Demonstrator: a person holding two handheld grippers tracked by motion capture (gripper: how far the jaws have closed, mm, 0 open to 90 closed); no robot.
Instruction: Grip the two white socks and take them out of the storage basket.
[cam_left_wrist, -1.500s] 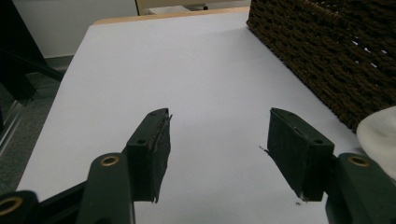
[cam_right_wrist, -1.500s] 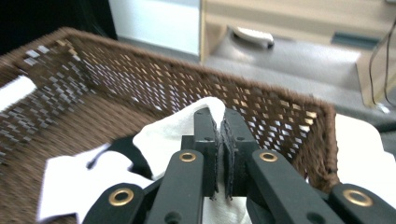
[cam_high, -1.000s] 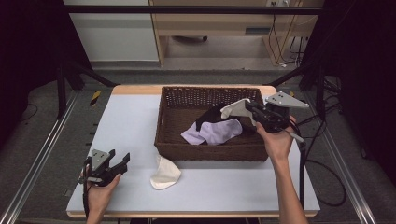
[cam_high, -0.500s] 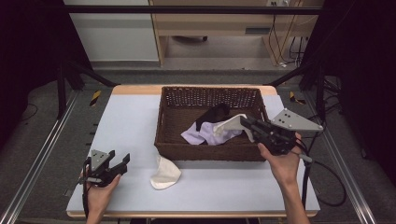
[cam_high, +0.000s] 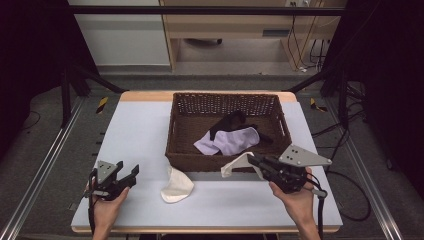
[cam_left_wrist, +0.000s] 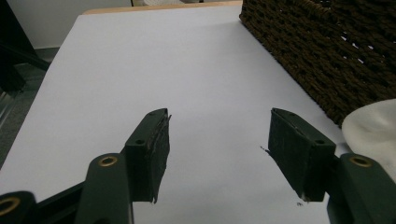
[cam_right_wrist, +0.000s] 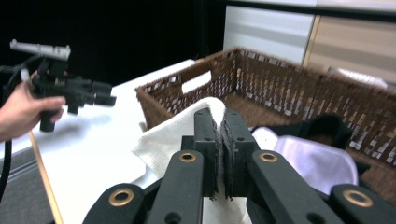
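White table (cam_high: 140, 130): right hand-held gripper (cam_high: 251, 161) clamped on cream sock (cam_high: 236, 165); left hand-held gripper (cam_high: 127, 172) wide apart, empty.

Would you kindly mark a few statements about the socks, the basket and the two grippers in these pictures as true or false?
1. The right gripper is shut on a white sock. True.
2. The left gripper holds a sock. False: its jaws are open with nothing between them.
3. A lilac sock lies in the wicker basket. True.
4. The cream sock lies inside the basket. False: it lies on the table in front of it.
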